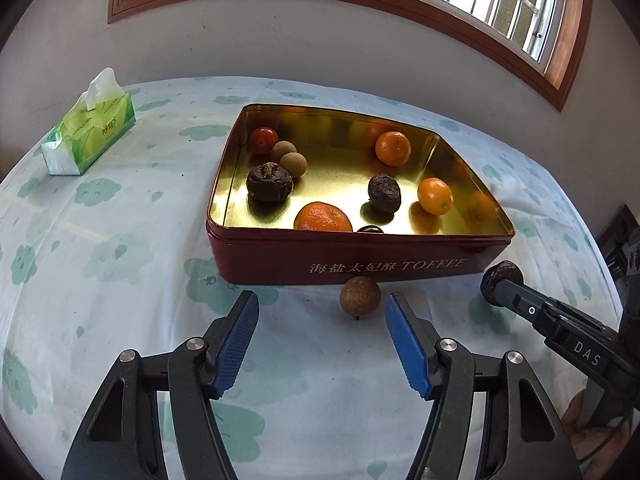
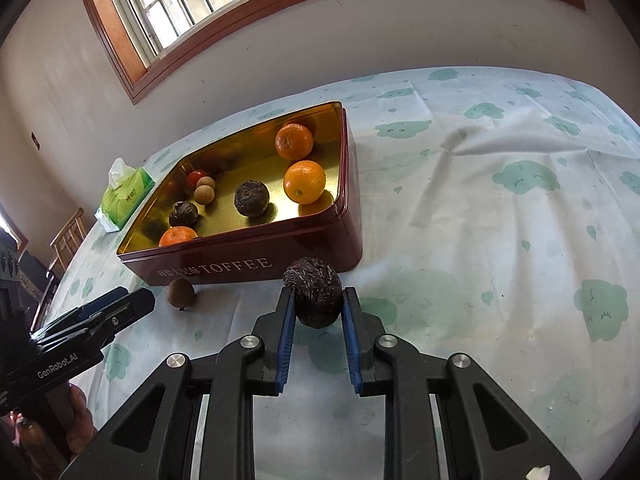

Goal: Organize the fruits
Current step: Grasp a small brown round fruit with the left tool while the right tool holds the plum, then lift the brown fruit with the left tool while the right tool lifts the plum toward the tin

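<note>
right claw clenched on the wrinkled dark fruit; only left view shows left claw released.

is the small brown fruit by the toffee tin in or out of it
Out. The small brown fruit lies on the tablecloth just outside the tin's red front wall.

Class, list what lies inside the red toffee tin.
Inside the toffee tin: three oranges, two dark wrinkled fruits, two longans, one cherry tomato. Another small dark item sits mostly hidden behind the near wall, so it cannot be identified.
</note>
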`<action>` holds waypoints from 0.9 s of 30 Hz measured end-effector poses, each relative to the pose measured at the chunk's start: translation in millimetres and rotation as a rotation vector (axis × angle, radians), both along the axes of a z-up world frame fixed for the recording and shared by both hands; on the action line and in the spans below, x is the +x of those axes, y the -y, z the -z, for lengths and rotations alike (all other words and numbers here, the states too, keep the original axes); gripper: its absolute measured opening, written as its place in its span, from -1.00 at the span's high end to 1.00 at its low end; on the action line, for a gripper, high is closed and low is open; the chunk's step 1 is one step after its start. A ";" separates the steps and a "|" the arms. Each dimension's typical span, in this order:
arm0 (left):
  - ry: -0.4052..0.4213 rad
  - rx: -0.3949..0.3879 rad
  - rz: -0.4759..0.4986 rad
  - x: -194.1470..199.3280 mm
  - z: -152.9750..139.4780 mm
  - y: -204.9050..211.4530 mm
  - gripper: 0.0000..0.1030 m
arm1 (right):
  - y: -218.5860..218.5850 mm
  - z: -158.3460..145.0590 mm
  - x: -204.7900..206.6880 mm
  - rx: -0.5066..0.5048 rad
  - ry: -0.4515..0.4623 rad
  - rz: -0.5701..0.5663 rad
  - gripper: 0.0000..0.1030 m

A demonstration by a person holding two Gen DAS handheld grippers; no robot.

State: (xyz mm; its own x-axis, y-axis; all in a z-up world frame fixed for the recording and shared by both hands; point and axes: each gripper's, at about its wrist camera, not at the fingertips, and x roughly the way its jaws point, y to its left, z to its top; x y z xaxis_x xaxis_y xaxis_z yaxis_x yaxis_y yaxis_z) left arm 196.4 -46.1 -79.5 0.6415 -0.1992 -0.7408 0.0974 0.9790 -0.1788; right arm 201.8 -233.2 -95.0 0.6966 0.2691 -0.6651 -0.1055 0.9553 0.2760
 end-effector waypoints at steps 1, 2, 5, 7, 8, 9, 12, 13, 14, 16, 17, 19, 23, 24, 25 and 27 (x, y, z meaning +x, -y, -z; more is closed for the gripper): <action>0.000 0.014 0.007 0.7 1.1 4.4 -0.24 | -0.7 -0.1 0.3 0.000 0.000 -0.004 0.60; -0.001 0.027 0.013 1.0 2.0 8.8 -0.24 | -0.4 0.0 0.2 0.002 -0.001 -0.006 0.60; 0.001 0.062 0.024 3.8 5.3 19.4 -0.24 | 0.6 0.8 0.0 0.007 -0.002 -0.008 0.60; -0.015 0.078 0.021 8.1 9.5 23.8 -0.13 | -1.0 2.2 0.8 -0.003 -0.012 -0.015 0.60; -0.030 0.075 0.023 10.9 12.6 25.2 -0.05 | -2.1 2.6 1.5 -0.009 -0.017 -0.017 0.60; -0.046 0.074 0.021 13.3 15.6 26.2 0.14 | -3.2 3.6 2.1 -0.015 -0.024 -0.020 0.59; -0.028 0.080 0.015 13.9 14.9 27.8 0.24 | -4.5 4.7 4.3 -0.023 -0.032 -0.019 0.57; -0.030 0.080 0.018 14.6 15.0 28.4 0.25 | -5.1 5.1 5.5 -0.023 -0.037 -0.023 0.53; -0.027 0.082 0.020 14.6 14.7 28.9 0.25 | -5.9 5.5 6.9 -0.023 -0.042 -0.027 0.52; -0.021 0.081 0.028 13.9 15.5 30.1 0.25 | -6.7 5.3 9.2 -0.027 -0.046 -0.023 0.43; -0.018 0.076 0.032 13.5 15.6 29.6 0.27 | -6.2 4.2 10.1 -0.024 -0.040 -0.018 0.36; -0.016 0.064 0.038 12.4 15.4 28.7 0.49 | -5.5 2.5 13.0 -0.028 -0.029 -0.006 0.23; 0.002 0.054 0.034 5.2 12.4 26.3 0.49 | -13.2 5.9 18.6 -0.046 -0.057 -0.039 0.28; 0.011 0.056 0.029 1.8 11.0 25.2 0.49 | -15.6 7.6 17.0 -0.046 -0.064 -0.055 0.46; 0.016 0.058 0.025 -1.5 10.4 24.2 0.49 | -17.5 7.3 13.8 -0.053 -0.056 -0.059 0.46; 0.031 0.056 0.024 -9.9 8.4 22.0 0.49 | -18.1 7.8 7.7 -0.045 -0.054 -0.066 0.46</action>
